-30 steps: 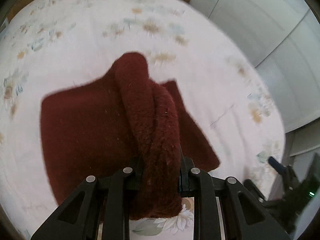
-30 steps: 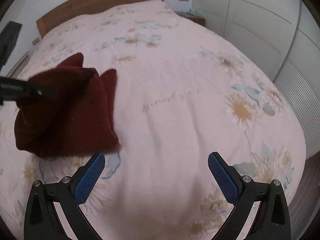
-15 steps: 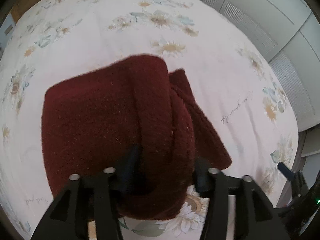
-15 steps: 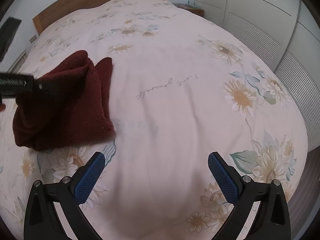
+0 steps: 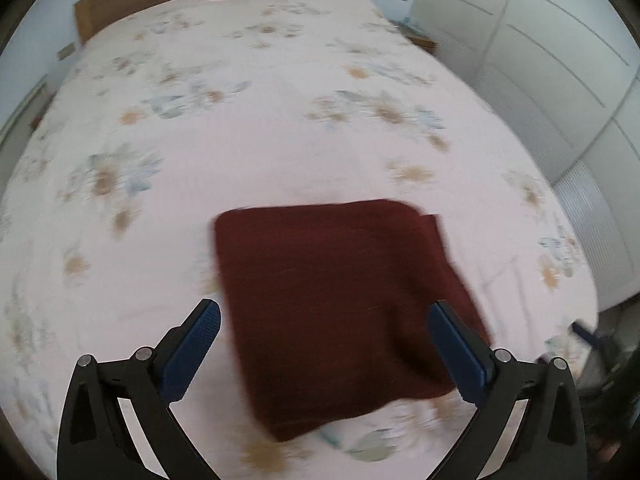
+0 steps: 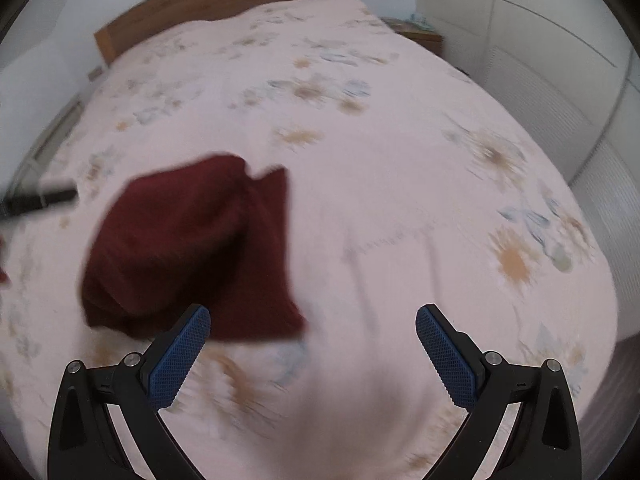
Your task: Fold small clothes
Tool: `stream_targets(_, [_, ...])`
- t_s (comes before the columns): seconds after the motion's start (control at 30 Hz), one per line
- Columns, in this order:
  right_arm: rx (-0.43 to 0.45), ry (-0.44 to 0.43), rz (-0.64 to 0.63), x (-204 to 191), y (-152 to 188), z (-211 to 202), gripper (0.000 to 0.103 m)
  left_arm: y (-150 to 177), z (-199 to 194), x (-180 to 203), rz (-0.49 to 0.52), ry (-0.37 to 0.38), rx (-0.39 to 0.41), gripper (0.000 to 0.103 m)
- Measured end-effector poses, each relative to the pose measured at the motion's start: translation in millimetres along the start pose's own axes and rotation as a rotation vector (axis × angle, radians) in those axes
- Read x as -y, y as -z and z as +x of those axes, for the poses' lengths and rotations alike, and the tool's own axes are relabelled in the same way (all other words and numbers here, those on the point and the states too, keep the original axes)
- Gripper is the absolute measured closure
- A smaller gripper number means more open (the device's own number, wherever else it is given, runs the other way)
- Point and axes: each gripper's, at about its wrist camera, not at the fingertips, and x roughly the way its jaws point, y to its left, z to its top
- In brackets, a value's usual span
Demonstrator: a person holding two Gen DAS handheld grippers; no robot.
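A dark red fleece garment lies folded in a rough square on the floral bedspread. My left gripper is open and empty, drawn back above the garment's near edge. In the right wrist view the garment lies at the left. My right gripper is open and empty above bare bedspread, to the right of the garment. The left gripper's tip shows at the left edge of that view.
A wooden headboard stands at the far end of the bed. White wardrobe doors line the right side. A small bedside table stands by the far right corner. The bed's right edge drops off near the garment.
My left gripper has opened, let go of the garment and pulled back. The garment now lies flat on the bed. My right gripper stayed open and shifted slightly.
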Motion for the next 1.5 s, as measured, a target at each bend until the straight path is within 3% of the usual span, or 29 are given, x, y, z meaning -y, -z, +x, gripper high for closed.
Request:
stream_targets(0.1, [-0.012,-0.041,-0.036,-25.2,-31.7,3.2,0.005,19.4,1.4,-29.4,-0.024,-0.04,-0.012,0.001])
stream_targets(0.23, [-0.089,-0.112,-0.057,-55.3,-63.4,23.1,0.033,46.8,6.3,-55.5,-0.042,-0.061,-0.024,0.001])
stream_targets(0.37, [-0.192,-0.134,-0.088,-88.0,-80.4,56.2,0.037,68.5,11.9,-71.0,-0.066,-0.044,-0.045,0.001])
stream_targets(0.5, [-0.295,-0.132,-0.105,-109.7,-80.1,90.1,0.038,78.6,12.4,-76.1,-0.059,-0.041,-0.046,0.001])
stream_targets(0.77, [-0.381,-0.102,-0.132,-117.5,-56.8,116.8,0.04,85.1,18.5,-79.2,-0.058,-0.022,-0.054,0.001])
stream_targets(0.83, [-0.406,-0.1,-0.145,-114.8,-48.5,122.1,0.056,85.2,20.0,-79.2,-0.065,-0.013,-0.057,0.001])
stream_targets(0.87, [-0.412,-0.109,-0.137,-112.0,-46.0,123.6,0.062,85.8,19.9,-78.8,-0.066,-0.01,-0.057,0.001])
stream_targets(0.9, [-0.403,-0.114,-0.121,-106.0,-44.0,123.7,0.075,86.1,20.6,-79.2,-0.066,-0.009,-0.057,0.001])
stream_targets(0.93, [-0.374,-0.107,-0.109,-99.7,-44.3,120.5,0.081,86.3,20.4,-79.0,-0.064,-0.008,-0.058,0.001])
stream_targets(1.07, [-0.299,-0.139,-0.069,-76.9,-47.3,104.0,0.085,86.8,20.7,-76.8,-0.043,-0.015,-0.063,0.001])
stream_targets(1.3, [-0.193,-0.077,-0.086,-45.3,-59.2,66.9,0.085,83.1,19.8,-71.2,-0.029,-0.01,-0.058,0.001])
stream_targets(1.4, [-0.197,-0.039,-0.095,-35.7,-56.2,66.5,0.085,81.5,21.0,-65.7,-0.024,-0.007,-0.06,0.001])
stream_targets(1.5, [-0.285,-0.034,-0.111,-35.2,-39.2,96.2,0.083,81.4,23.9,-59.9,-0.024,0.004,-0.065,0.001])
